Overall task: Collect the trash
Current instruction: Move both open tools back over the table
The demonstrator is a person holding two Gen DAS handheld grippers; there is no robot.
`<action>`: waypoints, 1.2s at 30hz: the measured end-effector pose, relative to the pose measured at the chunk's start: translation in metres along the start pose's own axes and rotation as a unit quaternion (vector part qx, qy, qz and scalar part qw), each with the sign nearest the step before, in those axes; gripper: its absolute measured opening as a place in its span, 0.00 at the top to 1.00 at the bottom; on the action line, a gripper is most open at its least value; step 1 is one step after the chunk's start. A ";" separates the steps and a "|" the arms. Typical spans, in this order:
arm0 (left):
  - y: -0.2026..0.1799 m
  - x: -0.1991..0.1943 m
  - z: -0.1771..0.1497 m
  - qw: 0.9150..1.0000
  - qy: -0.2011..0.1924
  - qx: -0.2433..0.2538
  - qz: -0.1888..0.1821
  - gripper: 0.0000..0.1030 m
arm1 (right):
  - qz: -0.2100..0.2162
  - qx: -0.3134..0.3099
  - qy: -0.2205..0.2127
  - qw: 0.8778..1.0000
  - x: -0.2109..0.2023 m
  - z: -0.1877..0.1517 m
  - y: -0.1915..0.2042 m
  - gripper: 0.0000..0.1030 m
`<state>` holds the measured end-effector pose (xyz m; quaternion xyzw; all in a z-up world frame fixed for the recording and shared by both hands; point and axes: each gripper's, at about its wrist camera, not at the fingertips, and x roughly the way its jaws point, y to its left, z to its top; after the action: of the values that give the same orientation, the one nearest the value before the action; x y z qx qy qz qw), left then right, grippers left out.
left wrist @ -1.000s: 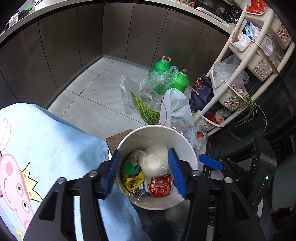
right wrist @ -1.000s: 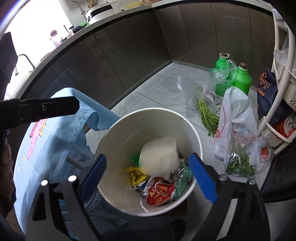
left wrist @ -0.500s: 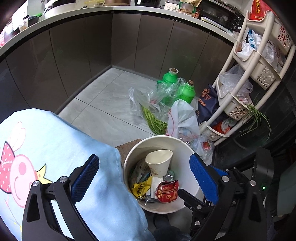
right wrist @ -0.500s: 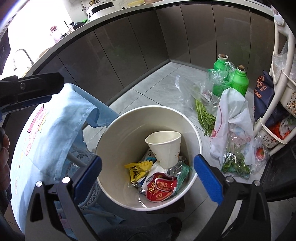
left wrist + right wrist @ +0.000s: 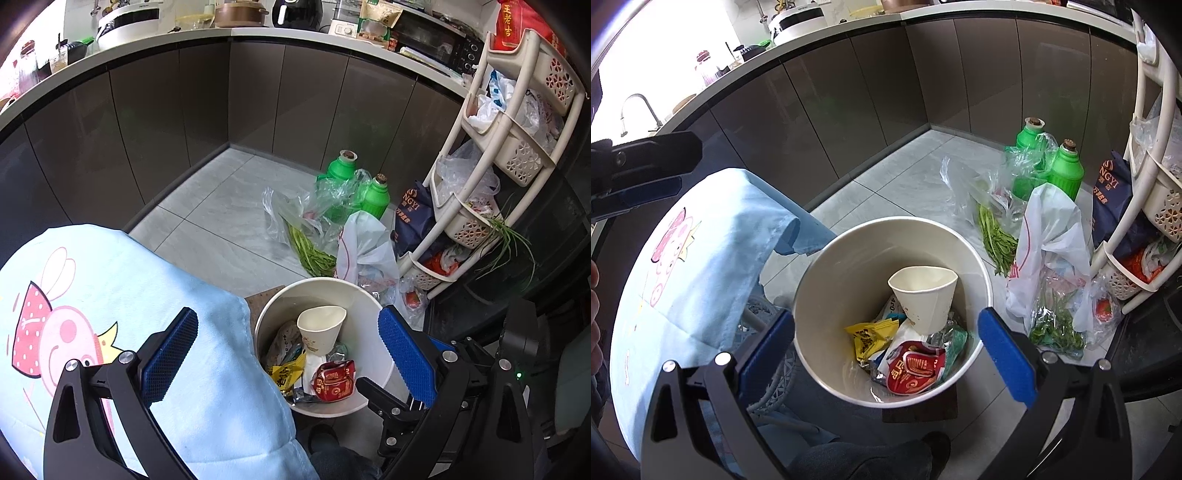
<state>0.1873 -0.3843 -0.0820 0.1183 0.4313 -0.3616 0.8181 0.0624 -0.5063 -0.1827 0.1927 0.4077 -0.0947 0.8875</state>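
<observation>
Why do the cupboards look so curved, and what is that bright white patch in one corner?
Both wrist views are fisheye, so the straight cabinets bow into arcs and the corners go black. In the right wrist view, daylight at upper left is overexposed; the bin and paper cup stay sharp.

Dented paper cup (image 5: 925, 301) lies atop wrappers, seemingly foil, in bin (image 5: 816, 295).
</observation>
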 end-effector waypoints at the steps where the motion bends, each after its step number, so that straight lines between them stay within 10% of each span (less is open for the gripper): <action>1: 0.000 -0.003 0.000 1.000 -0.002 0.000 0.000 0.08 | 0.000 0.000 -0.001 1.000 -0.002 0.000 0.001 0.03; 21: 0.036 -0.149 -0.031 0.992 -0.092 -0.049 0.072 0.08 | -0.030 -0.066 -0.050 0.996 -0.106 0.017 0.080 0.03; 36: 0.121 -0.268 -0.134 0.960 -0.092 -0.165 0.206 0.08 | -0.053 -0.094 -0.065 0.992 -0.182 0.003 0.201 0.03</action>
<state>0.0898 -0.0992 0.0352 0.0343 0.3743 -0.1184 0.9191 0.0117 -0.3232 0.0102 0.0804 0.3660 -0.1153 0.9199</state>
